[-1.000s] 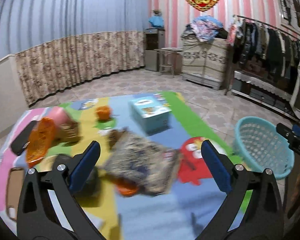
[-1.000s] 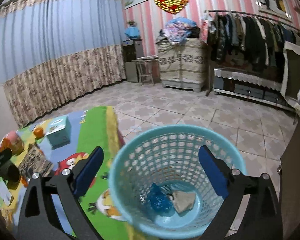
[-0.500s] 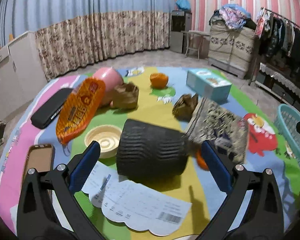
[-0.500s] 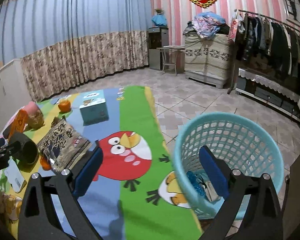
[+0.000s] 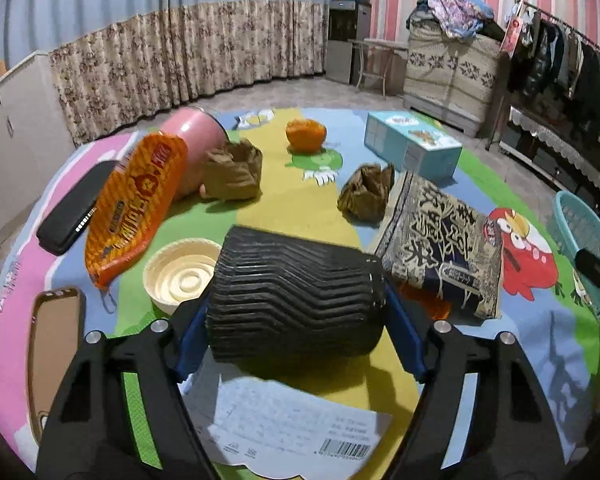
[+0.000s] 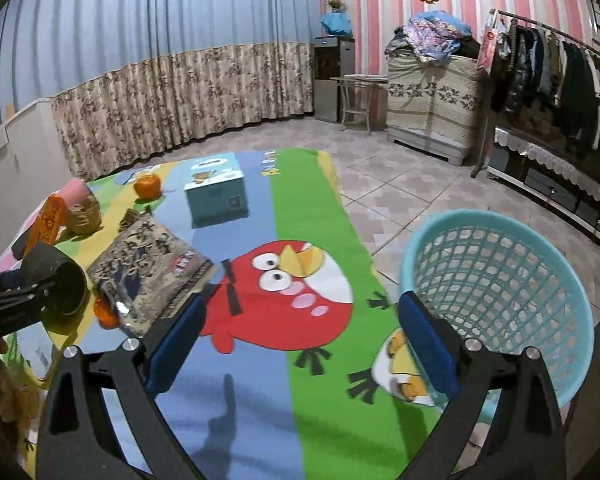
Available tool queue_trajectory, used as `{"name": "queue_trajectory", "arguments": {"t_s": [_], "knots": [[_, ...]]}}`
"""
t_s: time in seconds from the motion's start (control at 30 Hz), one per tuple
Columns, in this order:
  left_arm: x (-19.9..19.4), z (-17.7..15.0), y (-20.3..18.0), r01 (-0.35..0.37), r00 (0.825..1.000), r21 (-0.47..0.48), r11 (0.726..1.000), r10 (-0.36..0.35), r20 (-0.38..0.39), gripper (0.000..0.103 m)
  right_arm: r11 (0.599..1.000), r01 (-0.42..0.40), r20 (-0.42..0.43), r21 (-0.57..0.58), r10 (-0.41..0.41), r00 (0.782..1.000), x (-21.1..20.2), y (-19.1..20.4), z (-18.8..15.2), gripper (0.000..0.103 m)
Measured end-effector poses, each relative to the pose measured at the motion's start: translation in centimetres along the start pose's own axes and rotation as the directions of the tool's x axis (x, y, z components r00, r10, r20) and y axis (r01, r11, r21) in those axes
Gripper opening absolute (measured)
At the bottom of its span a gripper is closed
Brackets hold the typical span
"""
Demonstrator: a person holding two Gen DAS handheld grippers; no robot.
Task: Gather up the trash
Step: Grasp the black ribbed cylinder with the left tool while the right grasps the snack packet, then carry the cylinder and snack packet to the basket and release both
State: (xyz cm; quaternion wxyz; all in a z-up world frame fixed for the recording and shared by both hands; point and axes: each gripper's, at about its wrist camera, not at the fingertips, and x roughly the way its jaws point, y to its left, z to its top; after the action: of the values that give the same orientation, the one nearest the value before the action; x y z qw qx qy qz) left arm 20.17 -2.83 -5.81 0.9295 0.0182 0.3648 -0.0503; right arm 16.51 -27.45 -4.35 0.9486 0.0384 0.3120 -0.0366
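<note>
A black ribbed cup (image 5: 296, 292) lies on its side on the cartoon play mat (image 5: 300, 208). My left gripper (image 5: 296, 324) is closing on it, with one blue pad against each end of the cup. In the right wrist view the same cup (image 6: 66, 284) shows at the far left. My right gripper (image 6: 300, 340) hovers open over the red bird print with nothing between its fingers. The turquoise mesh basket (image 6: 500, 280) stands just to its right, on the tiled floor. A printed paper slip (image 5: 296, 428) lies under the left gripper.
Around the cup lie an orange snack bag (image 5: 136, 200), a patterned snack bag (image 5: 440, 240), two crumpled brown papers (image 5: 232, 172), a cream lid (image 5: 180, 276), an orange (image 5: 306, 134), a pink cup (image 5: 196, 132), a tissue box (image 5: 412, 148) and a black case (image 5: 72, 212).
My left gripper swung left from the patterned bag, dropped to the black cup, and its pads closed in on the cup. My right gripper swung left, from above the basket to over the mat.
</note>
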Motion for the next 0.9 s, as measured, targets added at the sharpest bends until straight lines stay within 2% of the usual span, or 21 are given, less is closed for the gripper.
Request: {"name": "queue_trajectory", "arguments": {"t_s": [0.2,0.37,0.53,0.77,0.87,0.9], "knots": [[-3.3,1.1,1.4,-0.012,0.997,-0.014,1.0,0.013,0.077,0.074,0.996,-0.04,-0.017,-0.081,0.038,0.999,0.3,3.7,0.5,0.095],[-5.4,2.2,4.2,-0.037,0.991,-0.044,0.998,0.042,0.125,0.074,0.988,-0.07,-0.051,-0.137,0.064,0.997,1.1,7.4,1.2,0.095],[-5.7,1.9,7.1,-0.095,0.987,-0.064,0.993,0.102,0.127,0.074,0.973,-0.074,-0.108,-0.219,0.051,0.993,2.9,11.2,0.8,0.095],[-5.4,1.1,9.5,-0.09,0.989,-0.103,0.991,0.101,0.111,0.074,0.962,-0.083,-0.183,-0.261,0.035,0.982,5.3,13.4,0.5,0.092],[-5.2,0.8,10.0,-0.086,0.989,-0.117,0.989,0.099,0.111,0.074,0.959,-0.105,-0.213,-0.262,0.048,0.976,5.8,13.6,0.3,0.077],[-5.1,0.7,10.1,-0.085,0.989,-0.121,0.989,0.098,0.11,0.074,0.959,-0.112,-0.22,-0.259,0.055,0.974,6.1,13.6,0.2,0.067]]}}
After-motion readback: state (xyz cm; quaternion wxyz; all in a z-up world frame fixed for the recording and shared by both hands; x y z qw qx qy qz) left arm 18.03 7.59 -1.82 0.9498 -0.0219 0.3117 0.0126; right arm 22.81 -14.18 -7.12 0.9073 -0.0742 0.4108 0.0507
